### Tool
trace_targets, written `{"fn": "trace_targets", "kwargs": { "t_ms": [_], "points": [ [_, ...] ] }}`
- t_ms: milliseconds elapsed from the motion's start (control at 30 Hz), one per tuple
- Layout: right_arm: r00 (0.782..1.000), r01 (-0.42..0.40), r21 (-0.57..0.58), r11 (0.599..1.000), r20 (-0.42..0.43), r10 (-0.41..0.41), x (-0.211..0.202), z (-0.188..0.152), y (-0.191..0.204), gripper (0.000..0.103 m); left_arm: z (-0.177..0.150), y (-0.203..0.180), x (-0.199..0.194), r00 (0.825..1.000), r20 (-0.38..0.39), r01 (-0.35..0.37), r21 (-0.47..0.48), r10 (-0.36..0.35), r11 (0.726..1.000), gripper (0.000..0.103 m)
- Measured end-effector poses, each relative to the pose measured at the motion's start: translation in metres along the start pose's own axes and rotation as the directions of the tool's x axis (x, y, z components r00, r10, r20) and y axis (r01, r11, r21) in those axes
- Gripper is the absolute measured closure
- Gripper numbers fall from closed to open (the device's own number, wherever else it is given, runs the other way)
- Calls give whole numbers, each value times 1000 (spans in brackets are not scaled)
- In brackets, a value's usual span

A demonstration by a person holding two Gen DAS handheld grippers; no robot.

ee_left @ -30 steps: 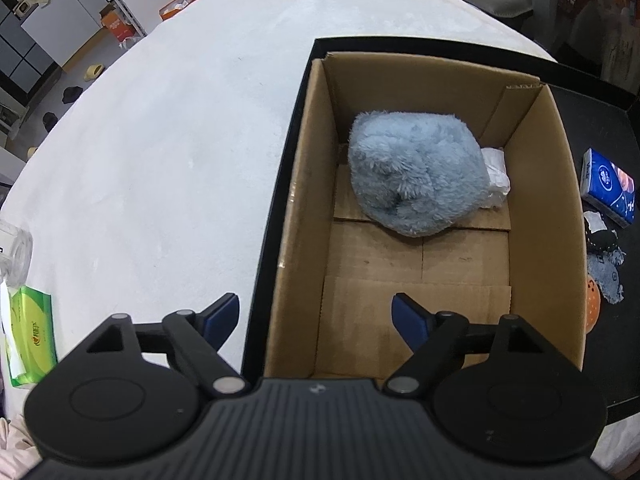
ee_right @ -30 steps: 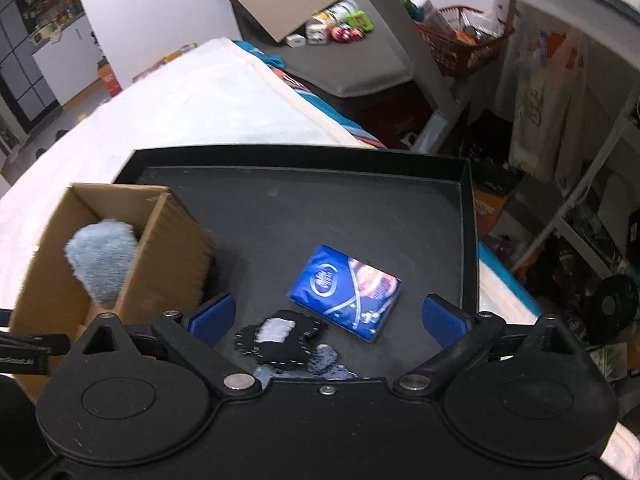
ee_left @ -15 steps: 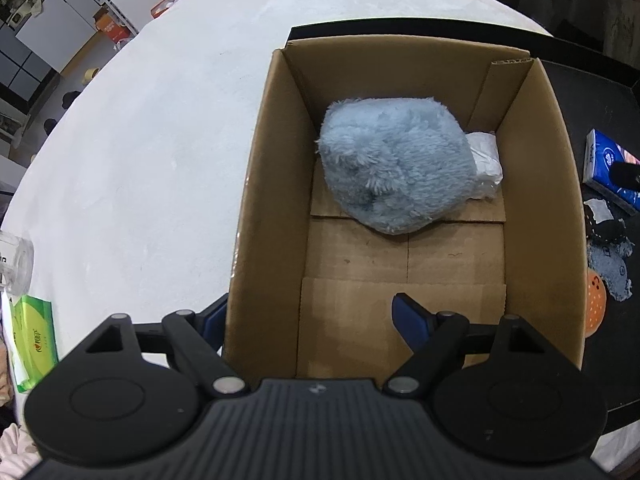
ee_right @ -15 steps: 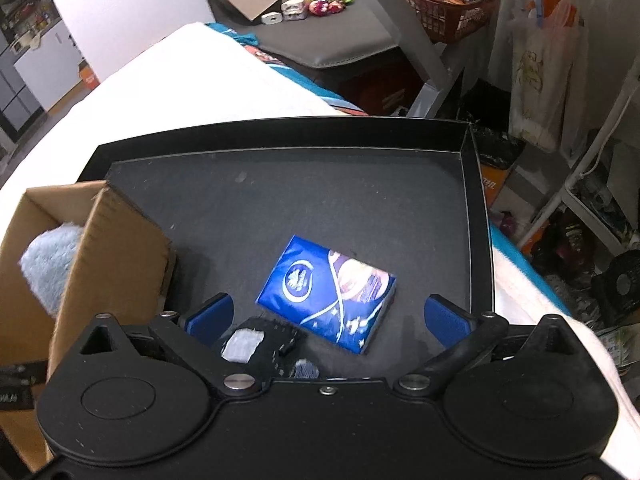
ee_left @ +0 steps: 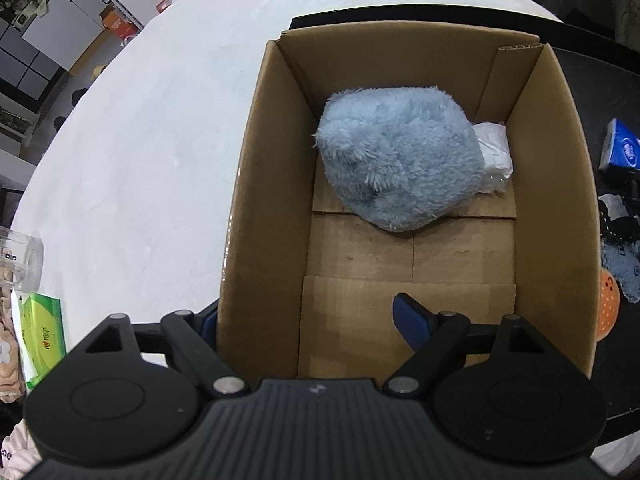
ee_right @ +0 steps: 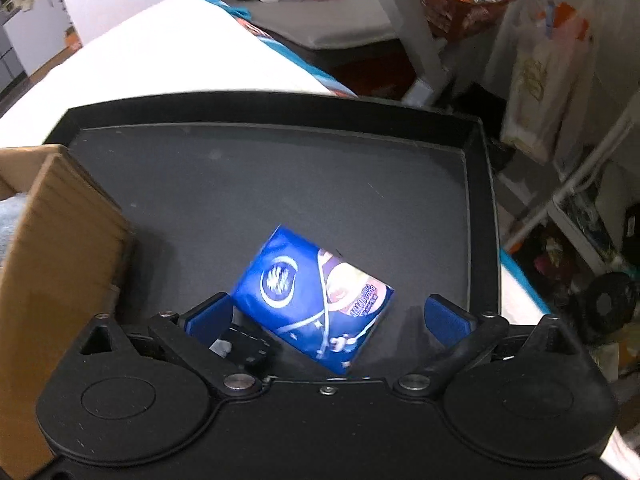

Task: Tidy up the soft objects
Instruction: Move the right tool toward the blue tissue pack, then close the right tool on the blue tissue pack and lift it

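Note:
A cardboard box (ee_left: 560, 208) stands on the black tray (ee_right: 280, 184). Inside it lie a fluffy grey-blue plush (ee_left: 396, 156) and a white plastic bag (ee_left: 494, 152). My left gripper (ee_left: 308, 320) is open and straddles the box's near-left wall, one finger outside and one inside. A blue tissue pack (ee_right: 314, 296) lies on the tray; it also shows in the left wrist view (ee_left: 620, 150). My right gripper (ee_right: 326, 316) is open, low over the pack, one finger on either side. A black-and-white soft item (ee_right: 240, 346) lies by its left finger.
The box's right wall (ee_right: 56, 264) stands left of my right gripper. A grey cloth (ee_left: 622, 264) and an orange soft item (ee_left: 608, 308) lie right of the box. A green tissue pack (ee_left: 42, 332) and a clear jar (ee_left: 20, 256) lie on the white table (ee_left: 140, 160).
My left gripper has moved right, so its left finger now sits outside the box wall and partly behind it. My right gripper has moved forward and down over the blue tissue pack.

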State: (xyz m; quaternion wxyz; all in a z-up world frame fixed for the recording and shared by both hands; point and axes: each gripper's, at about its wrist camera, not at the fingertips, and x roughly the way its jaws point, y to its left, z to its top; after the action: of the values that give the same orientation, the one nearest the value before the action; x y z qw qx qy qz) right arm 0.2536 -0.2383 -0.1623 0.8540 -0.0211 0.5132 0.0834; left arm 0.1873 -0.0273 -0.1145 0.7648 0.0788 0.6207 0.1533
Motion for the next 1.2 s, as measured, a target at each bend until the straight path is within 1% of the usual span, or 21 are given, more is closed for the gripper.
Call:
{"fn": "trace_targets", "kwargs": {
  "t_ms": [100, 133, 267, 300, 333, 367, 433, 533, 700, 800, 867, 1200],
  "points": [
    [999, 42, 22, 999, -35, -41, 5, -1, -7, 0, 0, 0, 0, 1000, 1, -2, 0, 2, 1000, 17],
    [998, 46, 29, 999, -42, -44, 5, -1, -9, 3, 0, -1, -1, 1000, 1, -4, 2, 4, 1000, 17],
    [999, 29, 42, 999, -39, -27, 3, -3, -11, 11, -1, -2, -1, 1000, -1, -10, 4, 10, 1000, 17],
    [999, 31, 33, 999, -30, -30, 2, -3, -10, 17, -1, -3, -1, 1000, -1, -10, 4, 10, 1000, 17],
    [999, 36, 23, 999, -18, -36, 1, -3, -9, 26, -1, -3, -1, 1000, -2, -10, 5, 10, 1000, 17],
    [999, 41, 13, 999, -4, -41, -1, -3, -7, 31, -1, -3, -1, 1000, -1, -11, 6, 11, 1000, 17],
    [999, 41, 11, 999, 6, -41, -3, -2, -8, 36, -2, -4, -1, 1000, -1, -14, 9, 14, 1000, 17],
    [999, 38, 11, 999, 13, -38, -3, -3, -10, 38, -3, -5, -3, 1000, -1, -15, 9, 15, 1000, 17],
    [1000, 16, 31, 999, 5, -16, -4, -3, -14, 39, -4, -5, -4, 1000, -2, -12, 8, 12, 1000, 17],
    [1000, 22, 30, 999, 0, -22, -4, -2, -14, 39, -4, -3, -5, 1000, 0, -10, 10, 10, 1000, 17],
    [1000, 28, 16, 999, 10, -28, -9, -2, -11, 39, -4, -2, -7, 1000, 4, -7, 12, 7, 1000, 17],
    [999, -5, -27, 1000, 41, 6, -36, -5, 2, 39, -5, 10, -13, 999, 29, 35, -4, -35, 999, 17]
  ]
}}
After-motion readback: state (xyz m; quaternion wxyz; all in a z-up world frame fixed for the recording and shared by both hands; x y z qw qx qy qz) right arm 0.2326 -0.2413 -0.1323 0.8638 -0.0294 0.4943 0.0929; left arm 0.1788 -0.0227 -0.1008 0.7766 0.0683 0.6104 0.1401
